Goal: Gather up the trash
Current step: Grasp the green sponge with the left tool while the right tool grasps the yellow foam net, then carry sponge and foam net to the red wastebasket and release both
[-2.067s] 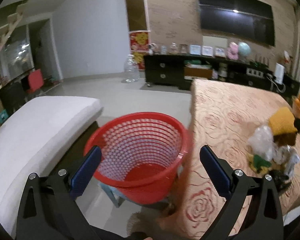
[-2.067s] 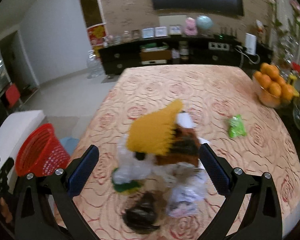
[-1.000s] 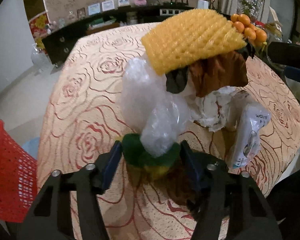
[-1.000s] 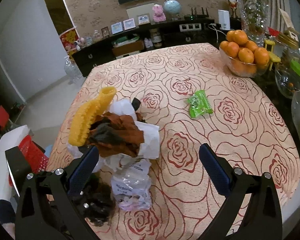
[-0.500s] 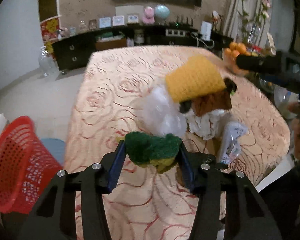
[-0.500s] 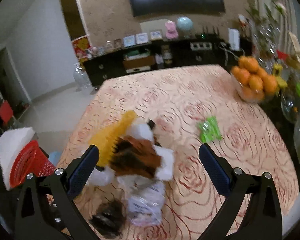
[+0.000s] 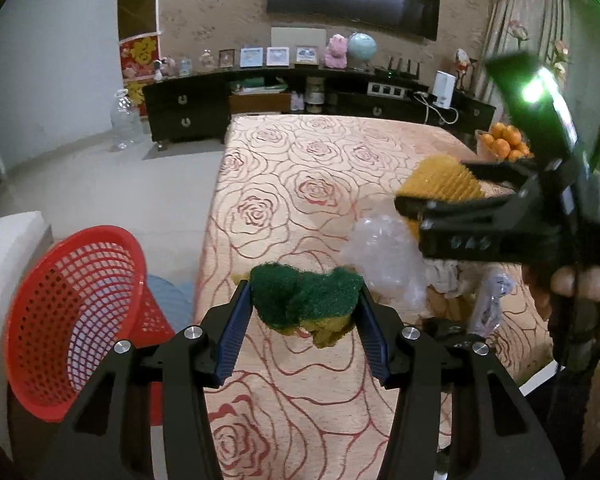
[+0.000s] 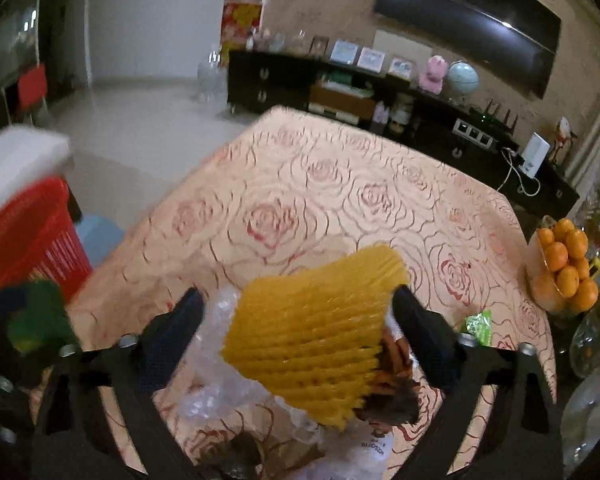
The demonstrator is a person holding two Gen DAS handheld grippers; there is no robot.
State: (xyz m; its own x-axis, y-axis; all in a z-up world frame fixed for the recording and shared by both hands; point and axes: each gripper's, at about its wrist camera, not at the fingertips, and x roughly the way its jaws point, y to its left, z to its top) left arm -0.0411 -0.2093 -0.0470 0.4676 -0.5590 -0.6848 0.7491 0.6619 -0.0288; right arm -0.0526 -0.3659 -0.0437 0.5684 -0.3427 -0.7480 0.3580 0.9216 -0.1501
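Left wrist view: your left gripper (image 7: pixel 304 316) pinched the green scouring sponge (image 7: pixel 305 295) between its blue-padded fingers (image 7: pixel 231 334), clear of the rose-patterned bench (image 7: pixel 312 184). The red mesh basket (image 7: pixel 66 320) stood tilted off the bench's left edge, beside a white cushion (image 7: pixel 4 248). To the right, your hand (image 7: pixel 580 284) carried the right gripper (image 7: pixel 440 196) over the trash pile, where the clear plastic wrap (image 7: pixel 384 256) lay just beyond the sponge.

Right wrist view: your right gripper's fingers (image 8: pixel 424 336) were closing around the yellow foam net (image 8: pixel 316 340). The net sat between them; the right finger stood at its edge, while a gap showed on the left side. Beneath the net lay clear wrap, a brown wrapper (image 8: pixel 396 384) and a printed white bag (image 8: pixel 374 446). A green packet (image 8: pixel 478 326) lay apart on the bench, toward the bowl of oranges (image 8: pixel 564 264). At the far left edge the held sponge showed, blurred.
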